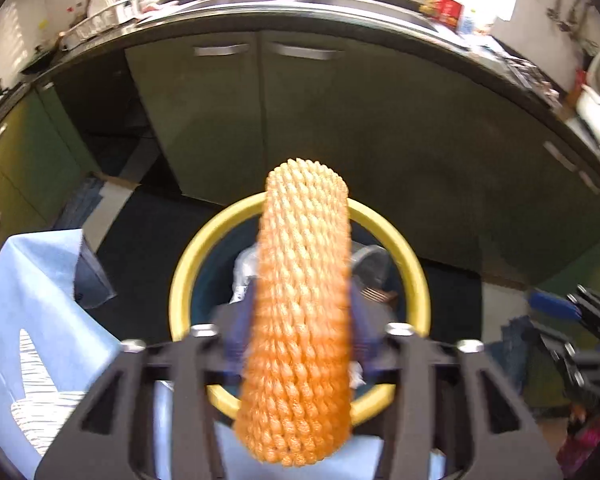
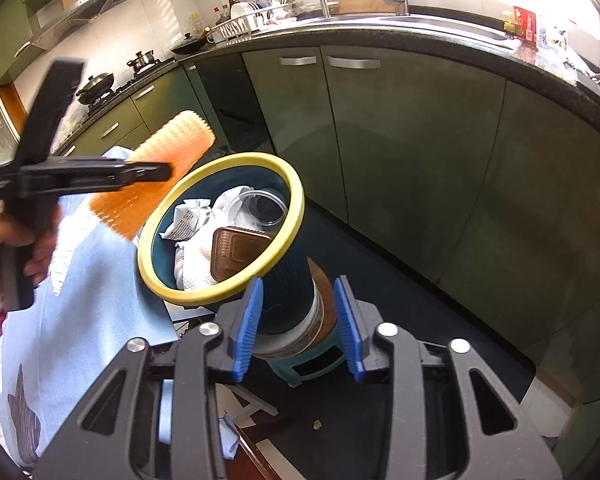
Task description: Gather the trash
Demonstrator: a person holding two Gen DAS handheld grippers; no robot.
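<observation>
An orange foam fruit net (image 1: 300, 304) stands between the blue pads of my left gripper (image 1: 300, 320), right above the yellow-rimmed dark bin (image 1: 188, 264). The net keeps its full width and shows no pinch, so the jaws stand open around it. In the right wrist view the left gripper (image 2: 160, 170) and the net (image 2: 172, 148) hang over the bin's left rim (image 2: 228, 159). Crumpled paper (image 2: 188, 220), a clear plastic tub (image 2: 260, 208) and a brown foil tray (image 2: 236, 252) lie in the bin. My right gripper (image 2: 298, 320) is open and holds nothing, in front of the bin's lower body.
The bin sits on a teal stool (image 2: 320, 356) on a dark floor. A light blue cloth (image 2: 100, 280) covers a surface left of the bin. Green cabinets (image 2: 400, 140) and a dark counter with a sink curve behind. A person's hand (image 2: 4, 248) grips the left tool's handle.
</observation>
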